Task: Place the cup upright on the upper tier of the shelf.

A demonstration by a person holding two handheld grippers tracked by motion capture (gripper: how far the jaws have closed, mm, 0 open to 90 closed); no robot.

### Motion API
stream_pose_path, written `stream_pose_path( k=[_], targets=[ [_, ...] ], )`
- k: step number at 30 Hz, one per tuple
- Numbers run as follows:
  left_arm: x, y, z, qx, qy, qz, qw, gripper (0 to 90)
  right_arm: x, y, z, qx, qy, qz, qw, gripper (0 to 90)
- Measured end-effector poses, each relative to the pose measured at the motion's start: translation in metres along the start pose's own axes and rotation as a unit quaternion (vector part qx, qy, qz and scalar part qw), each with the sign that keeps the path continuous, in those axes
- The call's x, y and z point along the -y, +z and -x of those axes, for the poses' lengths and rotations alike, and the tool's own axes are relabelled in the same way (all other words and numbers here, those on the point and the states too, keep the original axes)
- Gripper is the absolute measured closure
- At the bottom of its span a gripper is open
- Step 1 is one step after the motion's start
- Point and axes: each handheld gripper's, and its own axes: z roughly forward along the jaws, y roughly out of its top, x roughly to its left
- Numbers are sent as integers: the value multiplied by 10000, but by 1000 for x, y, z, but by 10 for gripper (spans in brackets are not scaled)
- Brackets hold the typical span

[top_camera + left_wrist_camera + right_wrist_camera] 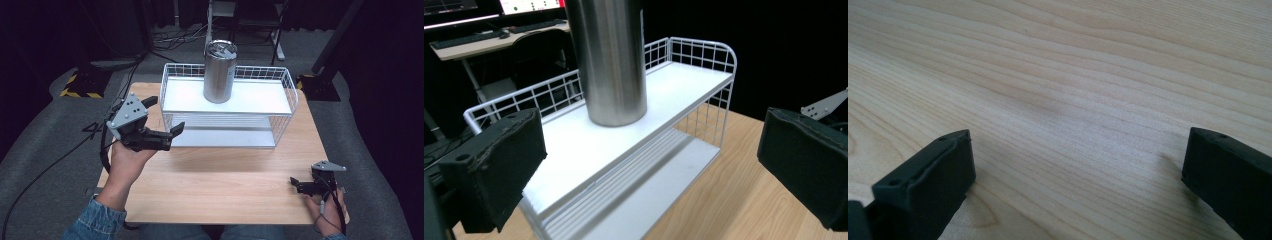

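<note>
No brand, label or legible writing shows on the tall cylindrical brushed-steel canister (220,71); its wall is plain metal, and the marks on its lid are too small to read from the high view. The canister stands upright on the upper shelf of the white two-tier wire rack (172,80), towards the left half of that shelf and well inside the wire rim. The rack sits at the far middle of the light wooden desk (225,185).

My left gripper (164,116) hovers at the rack's near left corner, held in my left hand (129,159), its grey three-cornered plate facing up. Its jaws stand wide apart and hold nothing; one jaw tip lies just beside the rack's front wire. In the left gripper view the canister (611,60) rises between the two black foam-padded jaws but farther off, apart from both, with the rack's white shelf (684,82) below it. Monitors and a keyboard show dimly in the background.

My right gripper (299,185) rests low at the desk's near right corner, in my right hand (327,215). In the right gripper view its jaws are spread, empty, over bare wood grain (1073,100), well apart from rack and canister.
</note>
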Motion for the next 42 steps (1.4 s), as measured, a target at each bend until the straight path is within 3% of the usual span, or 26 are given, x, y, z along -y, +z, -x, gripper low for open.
stream_pose_path(
  k=[5,10,17,21,25,31,35,42],
  targets=[
    [15,-7,-2,-58,-52,-46,10000,0,0,0,0,-1,0,0,10000,6],
    [39,-11,-5,-178,-103,-250,9995,0,0,0,0,0,-1,0,10000,6],
    [63,-14,-5,-170,-288,-491,9982,0,0,0,0,0,1,0,10000,6],
    [86,-14,-5,-118,-382,-631,9972,0,0,0,0,0,0,-1,10000,5],
    [106,-13,-7,-24,-570,-734,9957,0,0,0,0,0,1,0,10000,5],
    [132,-14,-9,-102,-682,-947,9931,0,0,0,0,-1,1,-1,10000,6],
    [150,-15,-11,-151,-937,-984,9906,0,0,0,0,0,0,0,10000,6],
    [175,-11,-12,-245,-938,-1361,9859,0,0,0,0,-1,0,0,10000,5]
  ],
)
